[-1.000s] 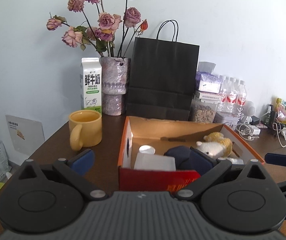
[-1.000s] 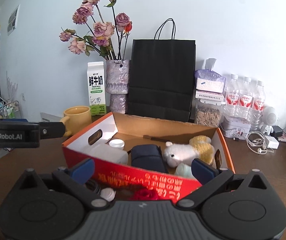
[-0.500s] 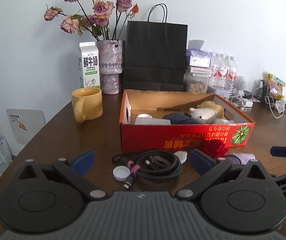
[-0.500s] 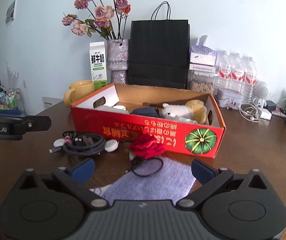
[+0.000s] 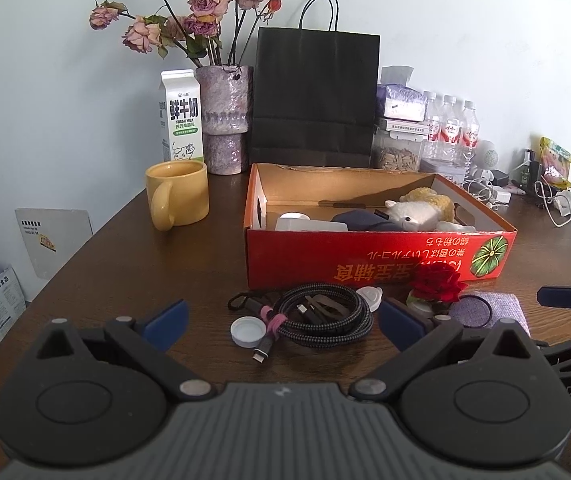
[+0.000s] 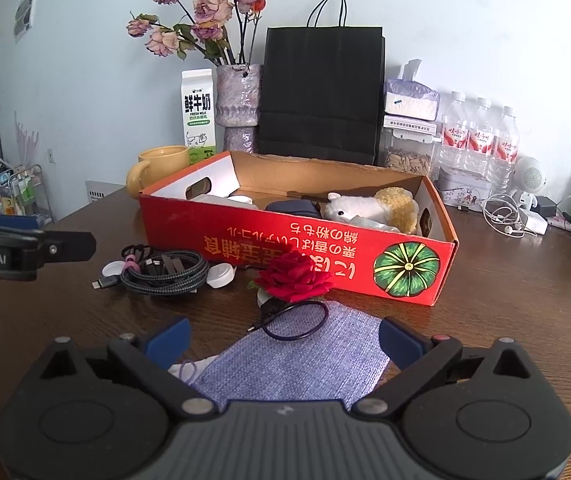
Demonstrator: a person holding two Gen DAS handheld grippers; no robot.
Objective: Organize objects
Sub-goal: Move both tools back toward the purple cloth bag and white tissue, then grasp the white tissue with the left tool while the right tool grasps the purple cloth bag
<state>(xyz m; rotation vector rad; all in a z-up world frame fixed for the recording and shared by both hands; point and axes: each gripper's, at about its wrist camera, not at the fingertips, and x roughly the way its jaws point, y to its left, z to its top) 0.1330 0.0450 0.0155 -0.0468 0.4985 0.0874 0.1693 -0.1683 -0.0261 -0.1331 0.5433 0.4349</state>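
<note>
A red cardboard box stands on the brown table and holds a plush sheep, a dark pouch and a white container. In front of it lie a coiled braided cable, white caps, a red fabric rose, a thin black cable loop and a purple cloth pouch. My left gripper is open and empty, short of the coiled cable. My right gripper is open and empty, over the purple pouch.
A yellow mug, a milk carton, a vase of dried roses, a black paper bag, water bottles and a seed jar stand behind the box. Earphones and chargers lie at the right.
Both grippers have pulled back and away from the box. The cable, caps, rose and purple pouch in front of it have come into view. Both stay open.
</note>
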